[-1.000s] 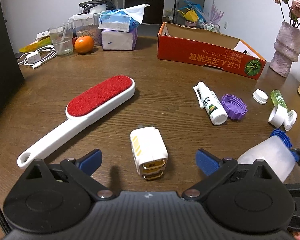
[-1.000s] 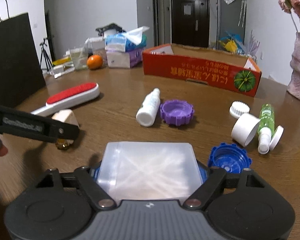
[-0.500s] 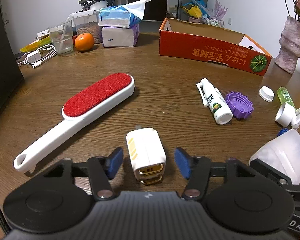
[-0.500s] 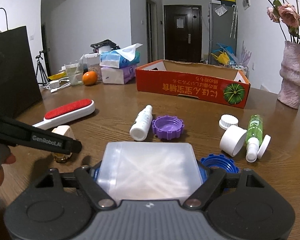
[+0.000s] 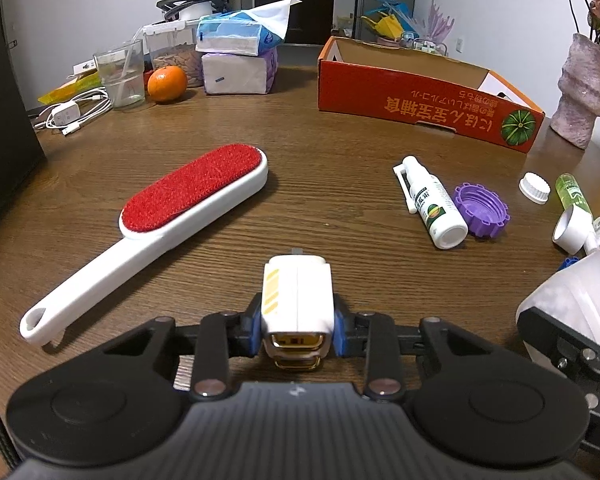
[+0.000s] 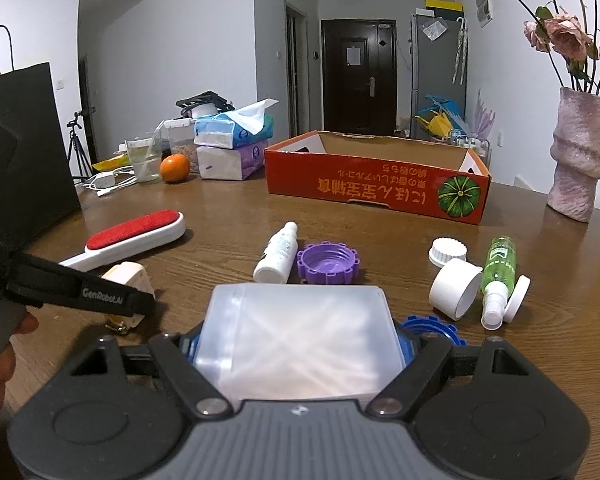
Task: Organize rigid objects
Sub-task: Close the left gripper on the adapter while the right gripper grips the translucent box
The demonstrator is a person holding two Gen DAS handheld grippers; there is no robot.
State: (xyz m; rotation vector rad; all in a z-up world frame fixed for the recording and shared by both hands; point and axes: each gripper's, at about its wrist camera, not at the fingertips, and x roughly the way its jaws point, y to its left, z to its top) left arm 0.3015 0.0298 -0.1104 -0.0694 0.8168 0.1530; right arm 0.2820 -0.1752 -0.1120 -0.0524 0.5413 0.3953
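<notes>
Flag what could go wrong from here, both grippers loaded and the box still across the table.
1. The left gripper is closing on only the near end of the white-and-gold block; lifted, it might pivot or slip.
2. The right gripper holds a smooth translucent container that sticks out ahead of the pads and could slide.
3. The white spray bottle and purple cap lie toward the orange box, so a low carry may knock them.
</notes>
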